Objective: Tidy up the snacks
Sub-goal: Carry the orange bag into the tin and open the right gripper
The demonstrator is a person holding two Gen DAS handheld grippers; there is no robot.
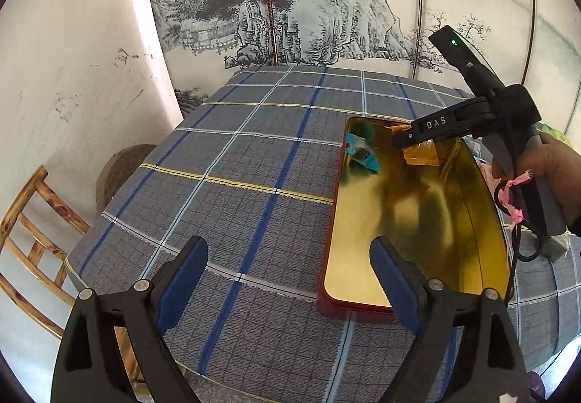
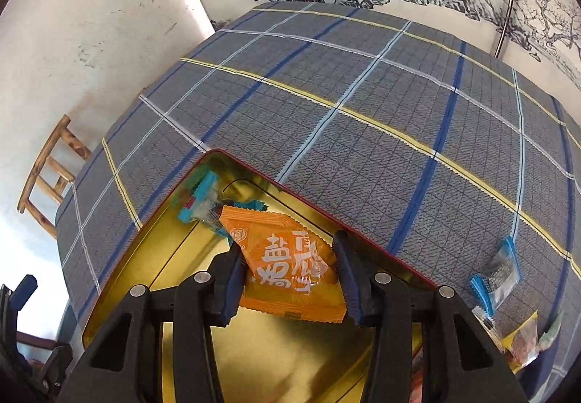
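A gold tin with a red rim [image 1: 417, 221] lies open on the plaid tablecloth. A blue snack packet [image 1: 361, 152] lies in its far corner. My right gripper [image 1: 403, 141] hovers over the tin's far end above an orange snack packet [image 1: 423, 154]. In the right wrist view the right gripper [image 2: 288, 274] has its jaws parted around the orange packet [image 2: 290, 272], which lies in the tin [image 2: 145, 265] next to the blue packet [image 2: 203, 201]. My left gripper [image 1: 290, 272] is open and empty above the tin's near left corner.
A clear blue-edged packet [image 2: 499, 275] and more snack packets [image 2: 523, 341] lie on the tablecloth [image 2: 363, 105] right of the tin. A wooden chair [image 1: 32, 243] stands left of the table. A painted wall panel stands behind.
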